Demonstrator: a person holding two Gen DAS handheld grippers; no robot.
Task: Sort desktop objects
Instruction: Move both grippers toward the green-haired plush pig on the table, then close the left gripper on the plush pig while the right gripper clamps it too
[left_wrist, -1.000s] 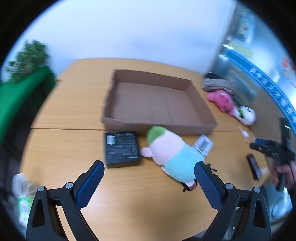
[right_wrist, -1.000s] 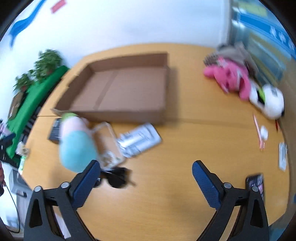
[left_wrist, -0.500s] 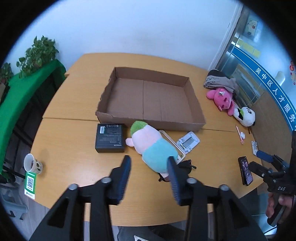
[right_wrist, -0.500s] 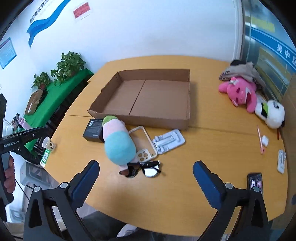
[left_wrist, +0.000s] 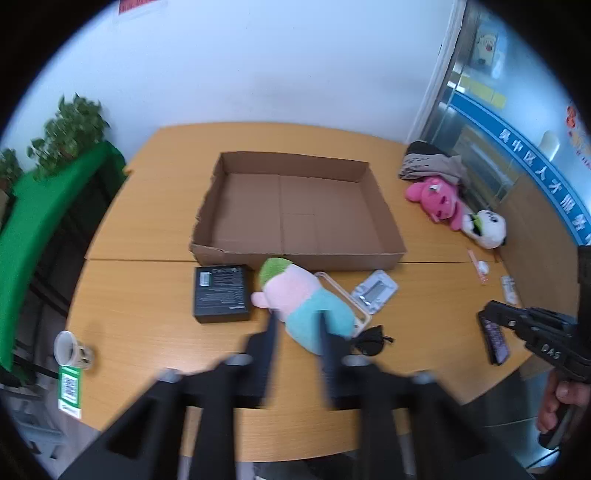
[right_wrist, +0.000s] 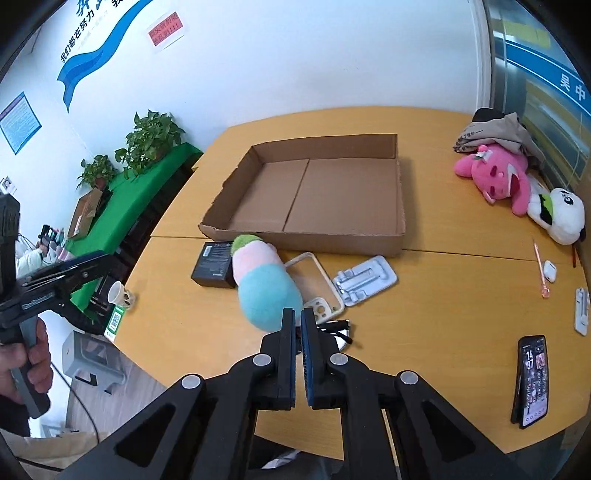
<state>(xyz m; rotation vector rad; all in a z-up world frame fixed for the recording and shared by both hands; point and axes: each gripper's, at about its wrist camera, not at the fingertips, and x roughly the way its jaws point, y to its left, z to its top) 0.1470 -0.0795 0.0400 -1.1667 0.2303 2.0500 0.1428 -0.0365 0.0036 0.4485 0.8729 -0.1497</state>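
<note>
A: Why do both tools hover above the curved wooden table (right_wrist: 443, 314)?

B: Neither holds anything. The right gripper (right_wrist: 297, 314) has its jaws nearly together; the left gripper (left_wrist: 295, 321) has a narrow gap and is blurred. The pink-and-blue plush toy with green cap (right_wrist: 264, 286) lies beside the black rectangular box (right_wrist: 214, 264), just before the empty shallow cardboard tray (right_wrist: 321, 192). A white wall stands behind.

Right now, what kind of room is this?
Probably an office or meeting room: a large wooden table, wall posters with Chinese text, potted plants on a green-draped side table, and a glass door.
</note>
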